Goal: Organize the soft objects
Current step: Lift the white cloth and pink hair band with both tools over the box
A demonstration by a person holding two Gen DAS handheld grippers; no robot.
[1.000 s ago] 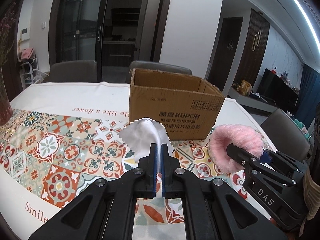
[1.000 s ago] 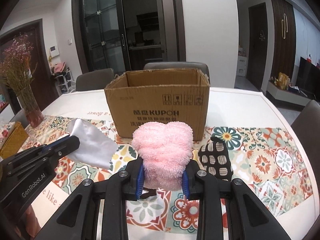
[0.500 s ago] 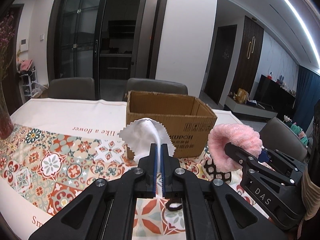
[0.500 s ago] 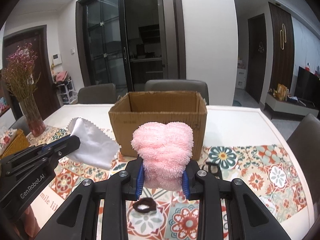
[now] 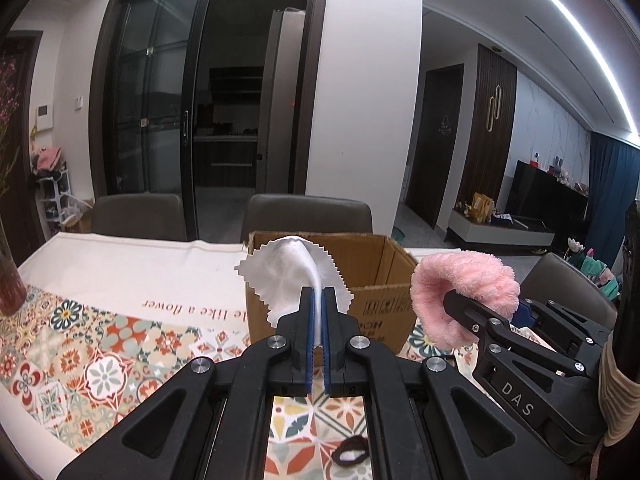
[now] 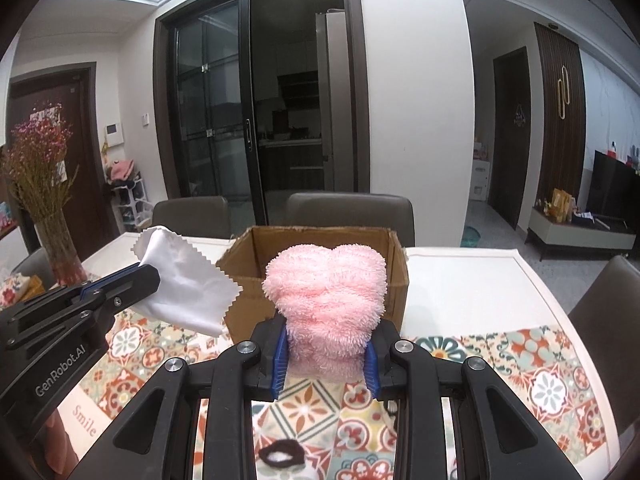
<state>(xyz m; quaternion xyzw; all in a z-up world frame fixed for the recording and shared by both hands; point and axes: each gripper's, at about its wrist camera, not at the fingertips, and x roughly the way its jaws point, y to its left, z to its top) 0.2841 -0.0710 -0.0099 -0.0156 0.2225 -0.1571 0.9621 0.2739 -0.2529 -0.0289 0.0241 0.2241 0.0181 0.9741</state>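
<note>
Left wrist view: the left hand-held gripper [image 5: 317, 320] is pinching a white cloth [image 5: 288, 276] with jaws nearly together; the right hand-held gripper [image 6: 326, 350] is clamping a pink fluffy pad [image 6: 326, 300] with jaws partly apart. Both items are hanging clear of the surface [image 6: 460, 280], just short of the cardboard box [image 6: 244, 280]. Step judged: carrying to the box. Next move probably calls for clearing the rim, then releasing inside.
</note>
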